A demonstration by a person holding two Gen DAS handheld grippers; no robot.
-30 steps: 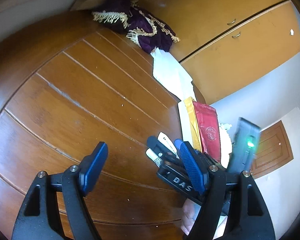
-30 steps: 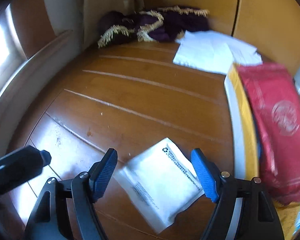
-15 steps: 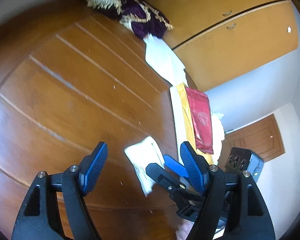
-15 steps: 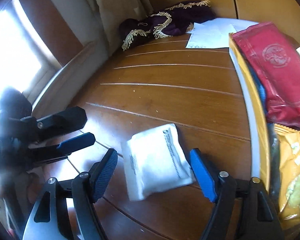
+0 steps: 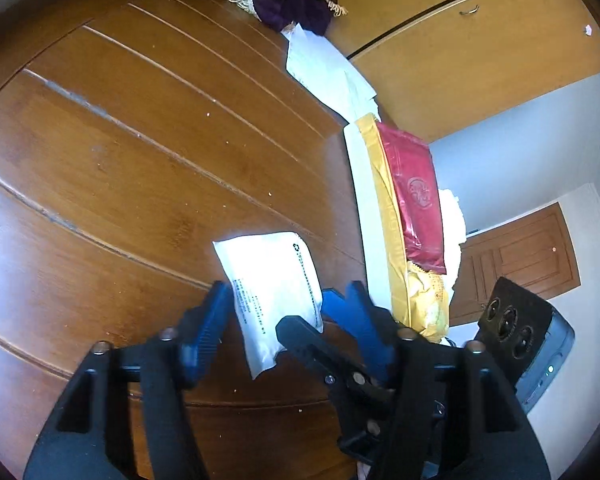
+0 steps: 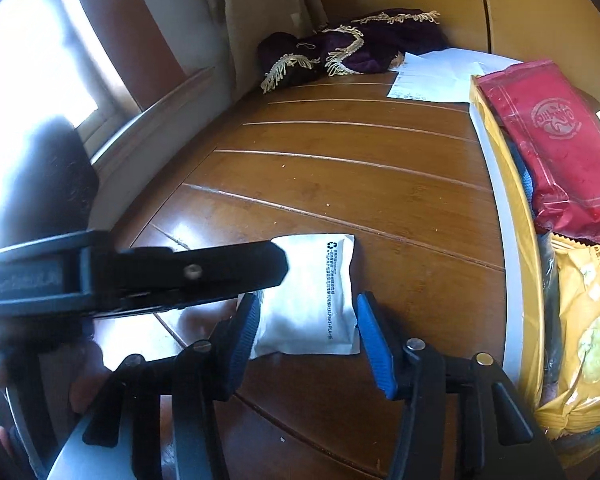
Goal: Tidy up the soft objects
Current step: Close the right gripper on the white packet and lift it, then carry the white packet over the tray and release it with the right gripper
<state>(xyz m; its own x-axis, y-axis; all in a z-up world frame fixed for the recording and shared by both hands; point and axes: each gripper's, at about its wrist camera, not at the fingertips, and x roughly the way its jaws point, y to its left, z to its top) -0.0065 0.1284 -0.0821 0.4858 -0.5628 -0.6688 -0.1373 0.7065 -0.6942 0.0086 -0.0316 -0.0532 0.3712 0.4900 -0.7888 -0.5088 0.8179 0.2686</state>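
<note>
Wooden table point(image 6: 380, 184) | both grippers point(image 6: 306, 320) point(image 5: 284, 308) held open astride white pouch point(image 6: 320, 300), nothing gripped | risk: fingers collide; slack pouch slips if pinched at edge

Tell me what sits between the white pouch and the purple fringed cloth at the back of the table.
Nothing: in the right wrist view, only bare wooden tabletop runs from the white pouch to the purple fringed cloth.

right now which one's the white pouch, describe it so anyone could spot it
On the wooden table, left of the yellow tray of snack bags, lies the white pouch, between the right gripper fingers. It is plain white with one strip of small dark print, unlike the red and yellow bags.
</note>
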